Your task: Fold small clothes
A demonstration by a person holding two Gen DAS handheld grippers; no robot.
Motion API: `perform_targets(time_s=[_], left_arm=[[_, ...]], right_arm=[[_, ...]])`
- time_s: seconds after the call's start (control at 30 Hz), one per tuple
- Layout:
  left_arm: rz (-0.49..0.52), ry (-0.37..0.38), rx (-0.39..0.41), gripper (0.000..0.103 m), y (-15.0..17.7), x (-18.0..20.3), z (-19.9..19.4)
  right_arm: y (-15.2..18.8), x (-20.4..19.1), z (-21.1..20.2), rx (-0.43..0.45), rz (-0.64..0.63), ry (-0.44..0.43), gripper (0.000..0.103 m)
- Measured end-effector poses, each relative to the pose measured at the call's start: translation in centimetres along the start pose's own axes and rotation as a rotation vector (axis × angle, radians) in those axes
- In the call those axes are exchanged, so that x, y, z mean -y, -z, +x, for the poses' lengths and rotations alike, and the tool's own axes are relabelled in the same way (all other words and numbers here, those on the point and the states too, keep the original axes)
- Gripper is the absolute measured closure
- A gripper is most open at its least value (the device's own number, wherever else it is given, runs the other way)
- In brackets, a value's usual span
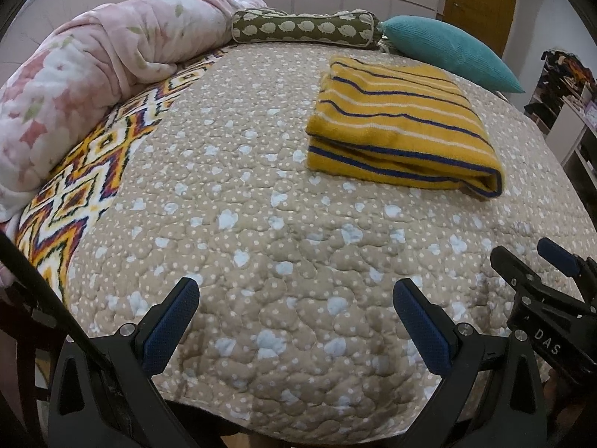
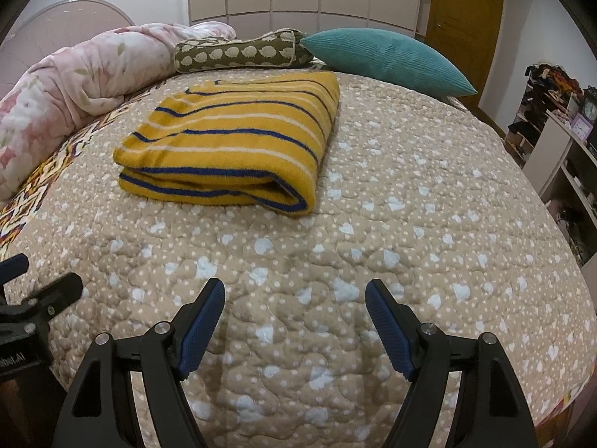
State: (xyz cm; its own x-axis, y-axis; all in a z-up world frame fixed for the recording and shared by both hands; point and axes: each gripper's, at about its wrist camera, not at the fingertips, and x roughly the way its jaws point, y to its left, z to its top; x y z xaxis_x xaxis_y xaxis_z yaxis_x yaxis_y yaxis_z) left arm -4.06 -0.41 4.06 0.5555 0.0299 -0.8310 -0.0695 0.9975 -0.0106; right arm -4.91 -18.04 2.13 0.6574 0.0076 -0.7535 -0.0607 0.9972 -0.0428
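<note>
A yellow garment with blue and white stripes lies folded in a neat rectangle on the beige quilted bed; it also shows in the right wrist view. My left gripper is open and empty, low over the quilt near the bed's front edge, well short of the garment. My right gripper is open and empty too, also near the front edge. The right gripper shows at the right edge of the left wrist view.
A rolled pink floral blanket lies along the left side. A green patterned bolster and a teal cushion sit at the bed's far end. Shelves with clutter stand to the right. A brown door is behind.
</note>
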Motion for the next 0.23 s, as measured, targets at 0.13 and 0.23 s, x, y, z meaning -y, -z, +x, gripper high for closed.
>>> perform_targets(time_s=[0.13, 0.23], left_arm=[[0.032, -0.001, 0.011, 0.000, -0.31, 0.48, -0.04], [0.044, -0.001, 0.012, 0.000, -0.73, 0.60, 0.07]], right_arm=[[-0.34, -0.36, 0.17, 0.002, -0.009, -0.010, 0.021], [-0.56, -0.58, 0.23, 0.001, -0.016, -0.016, 0.021]])
